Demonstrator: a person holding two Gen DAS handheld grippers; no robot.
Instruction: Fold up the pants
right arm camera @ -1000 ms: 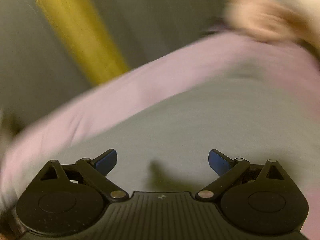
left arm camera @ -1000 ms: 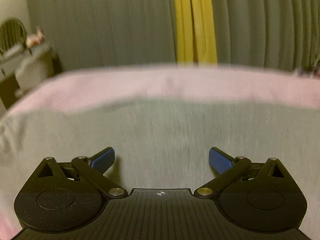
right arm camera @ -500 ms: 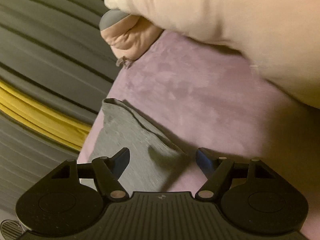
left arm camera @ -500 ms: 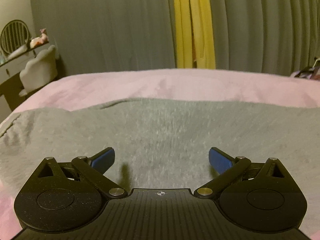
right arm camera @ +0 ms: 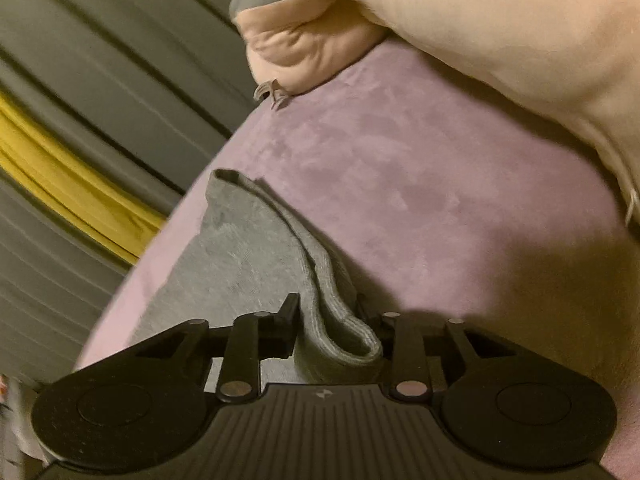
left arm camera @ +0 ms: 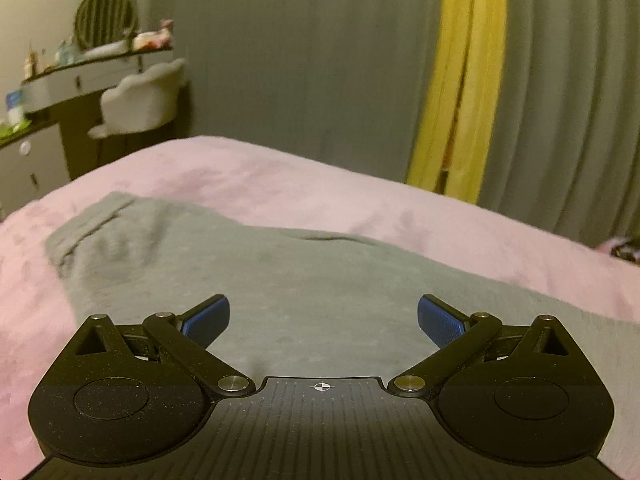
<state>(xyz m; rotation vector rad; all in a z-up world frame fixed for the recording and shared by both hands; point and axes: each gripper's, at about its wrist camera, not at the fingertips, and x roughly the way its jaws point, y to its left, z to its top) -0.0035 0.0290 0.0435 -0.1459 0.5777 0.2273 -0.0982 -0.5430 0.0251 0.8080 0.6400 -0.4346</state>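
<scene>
Grey pants (left arm camera: 304,280) lie spread on a pink bed cover (left arm camera: 320,192). In the left wrist view my left gripper (left arm camera: 323,316) hovers over the cloth, open and empty, blue pads wide apart. In the right wrist view my right gripper (right arm camera: 332,324) is shut on the ribbed end edge of the pants (right arm camera: 344,340), which bunches up between the jaws. The rest of that end (right arm camera: 240,256) lies flat on the cover toward the far left.
Cream pillows (right arm camera: 480,20) lie at the bed's head past the right gripper. Grey curtains with a yellow strip (left arm camera: 460,80) hang behind the bed. A dressing table (left arm camera: 80,76) and a white chair (left arm camera: 140,100) stand at far left.
My right gripper has closed on the ribbed edge of the pants, which was lying loose between open jaws half a second ago. The left gripper's view has swung to the left; it stays open.
</scene>
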